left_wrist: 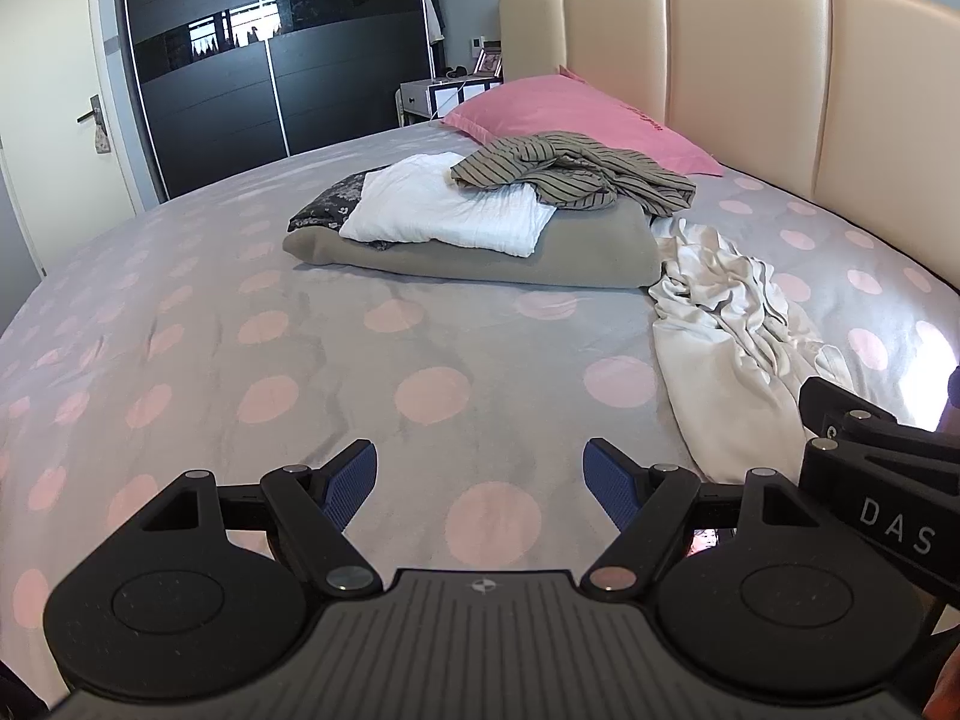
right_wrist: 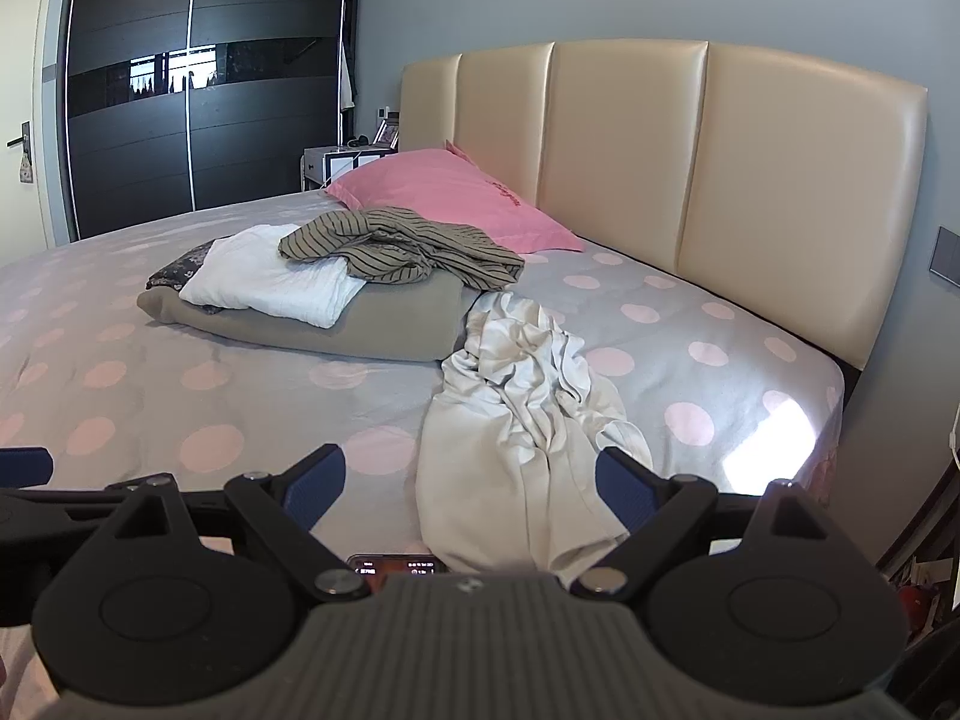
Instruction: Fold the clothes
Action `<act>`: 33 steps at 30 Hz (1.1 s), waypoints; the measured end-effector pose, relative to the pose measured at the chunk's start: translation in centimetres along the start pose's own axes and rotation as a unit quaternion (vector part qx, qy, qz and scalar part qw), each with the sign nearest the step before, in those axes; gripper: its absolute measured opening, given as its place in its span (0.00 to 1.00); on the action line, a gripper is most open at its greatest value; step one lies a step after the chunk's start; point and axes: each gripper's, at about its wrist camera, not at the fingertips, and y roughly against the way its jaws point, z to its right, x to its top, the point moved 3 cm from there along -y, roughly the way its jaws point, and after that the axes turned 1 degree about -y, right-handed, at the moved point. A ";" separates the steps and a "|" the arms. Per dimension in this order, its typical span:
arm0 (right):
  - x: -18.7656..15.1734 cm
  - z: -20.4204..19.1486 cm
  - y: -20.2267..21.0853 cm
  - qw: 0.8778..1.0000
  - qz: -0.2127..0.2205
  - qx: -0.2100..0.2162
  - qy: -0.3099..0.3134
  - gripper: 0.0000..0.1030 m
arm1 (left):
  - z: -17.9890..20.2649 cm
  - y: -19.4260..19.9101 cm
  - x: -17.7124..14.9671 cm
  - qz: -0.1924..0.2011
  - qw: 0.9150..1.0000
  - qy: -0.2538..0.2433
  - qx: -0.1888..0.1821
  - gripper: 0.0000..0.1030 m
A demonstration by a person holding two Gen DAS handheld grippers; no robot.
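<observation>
A crumpled cream garment (left_wrist: pixel 726 336) (right_wrist: pixel 522 420) lies on the grey bed cover with pink dots (left_wrist: pixel 300 360) (right_wrist: pixel 180 384). Behind it a striped olive garment (left_wrist: pixel 570 171) (right_wrist: pixel 402 243) lies loose on a stack of a white folded cloth (left_wrist: pixel 450 213) (right_wrist: pixel 270 285), a dark floral cloth (left_wrist: pixel 330 204) and a folded grey blanket (left_wrist: pixel 540 252) (right_wrist: pixel 390 324). My left gripper (left_wrist: pixel 480 483) is open and empty above the bed cover, left of the cream garment. My right gripper (right_wrist: pixel 471 489) is open, its fingers straddling the near end of the cream garment without holding it.
A pink pillow (left_wrist: pixel 570 114) (right_wrist: pixel 450 195) leans at the cream padded headboard (left_wrist: pixel 750 72) (right_wrist: pixel 660 168). A dark wardrobe (left_wrist: pixel 252 60) and a white bedside unit (left_wrist: pixel 444 93) stand beyond the bed. A phone (right_wrist: pixel 396 567) lies under my right gripper. The bed edge (right_wrist: pixel 834 420) is at the right.
</observation>
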 end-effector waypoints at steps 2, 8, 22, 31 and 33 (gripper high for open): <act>0.0 0.0 0.0 1.000 -0.002 0.001 -0.003 0.89 | 0.0 0.0 0.0 0.000 1.000 -0.001 0.001 0.73; -0.2 0.2 -0.2 1.000 -0.001 0.002 -0.005 0.89 | 0.1 0.0 0.0 0.001 1.000 -0.002 0.003 0.73; -0.3 0.0 0.0 1.000 0.000 0.002 -0.003 0.89 | -0.1 0.2 -0.5 -0.002 1.000 0.000 0.004 0.73; -0.3 0.0 0.0 1.000 0.000 0.002 -0.002 0.89 | -0.1 0.3 -0.4 -0.005 1.000 0.001 0.005 0.73; -0.3 -0.1 0.1 1.000 -0.001 0.002 -0.002 0.89 | -0.1 0.3 -0.4 -0.006 1.000 0.001 0.005 0.73</act>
